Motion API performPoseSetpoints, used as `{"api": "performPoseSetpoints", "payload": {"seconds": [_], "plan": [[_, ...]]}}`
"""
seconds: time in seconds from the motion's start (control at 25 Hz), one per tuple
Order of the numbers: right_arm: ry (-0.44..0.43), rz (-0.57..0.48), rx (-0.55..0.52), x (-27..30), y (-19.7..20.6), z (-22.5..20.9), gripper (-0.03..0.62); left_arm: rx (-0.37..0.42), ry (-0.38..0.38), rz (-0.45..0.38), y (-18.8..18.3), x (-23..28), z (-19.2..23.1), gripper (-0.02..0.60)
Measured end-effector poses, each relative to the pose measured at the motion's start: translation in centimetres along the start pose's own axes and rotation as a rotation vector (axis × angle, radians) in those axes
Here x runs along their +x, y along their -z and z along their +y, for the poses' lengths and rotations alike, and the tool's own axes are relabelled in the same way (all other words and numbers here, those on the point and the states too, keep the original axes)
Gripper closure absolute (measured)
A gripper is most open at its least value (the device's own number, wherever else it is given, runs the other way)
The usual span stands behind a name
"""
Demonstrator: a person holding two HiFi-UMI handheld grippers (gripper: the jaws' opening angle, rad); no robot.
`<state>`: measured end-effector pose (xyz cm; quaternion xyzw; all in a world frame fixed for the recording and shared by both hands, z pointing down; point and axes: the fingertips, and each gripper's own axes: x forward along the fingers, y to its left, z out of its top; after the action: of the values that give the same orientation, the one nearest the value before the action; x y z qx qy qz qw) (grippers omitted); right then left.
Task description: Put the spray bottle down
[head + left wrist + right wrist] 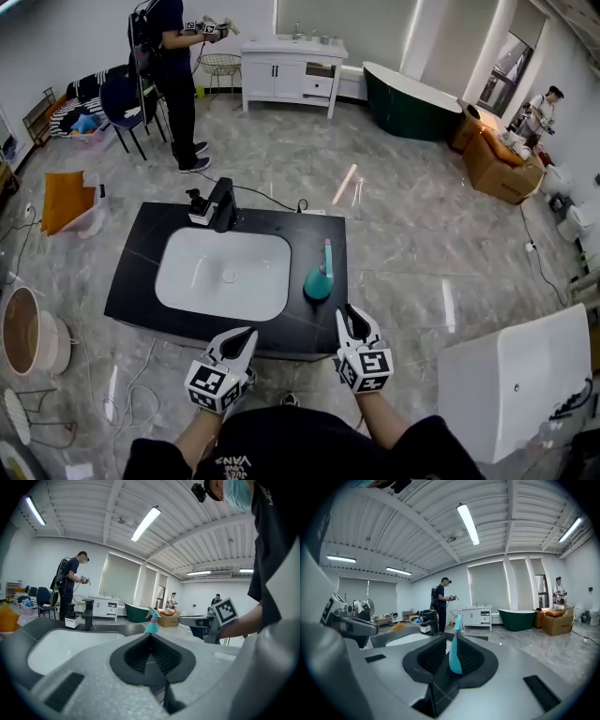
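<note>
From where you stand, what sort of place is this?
Probably a bathroom-fittings showroom or test hall: a black vanity counter with a white basin, a dark green freestanding bathtub and a white vanity cabinet stand on an open marble-look floor.

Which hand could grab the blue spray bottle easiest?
Right. The right gripper sits nearest the spray bottle, which shows between its jaws. The left gripper is farther off, in front of the sink.
</note>
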<state>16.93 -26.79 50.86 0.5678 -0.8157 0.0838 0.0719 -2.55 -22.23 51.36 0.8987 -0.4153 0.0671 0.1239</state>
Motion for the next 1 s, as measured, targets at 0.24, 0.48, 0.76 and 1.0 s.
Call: {"api": "performPoseSetpoints", "payload": {"seconds": [0.24,0.48,0.76,1.0], "plan": [[-0.041,0.003,-0.002,-3.1,0.7,1.0,0.592,-0.011,0.008,0.006,0.9,-0.3,-2.3,0.571],[-0.067,0.049,0.007,-5.0,2.9,1.7,0.594,-0.016,0.011,0.010,2.0,-0.9,-3.7,0.571],[-0.079,0.102,0.009,-6.6,4.4,2.3,0.595,-0.014,0.011,0.008,2.1,-1.1,-4.3,0.571],[-0.078,0.115,-0.001,-6.9,4.9,2.5,0.595,-0.014,0.000,-0.001,2.1,-1.4,-4.5,0.571]]}}
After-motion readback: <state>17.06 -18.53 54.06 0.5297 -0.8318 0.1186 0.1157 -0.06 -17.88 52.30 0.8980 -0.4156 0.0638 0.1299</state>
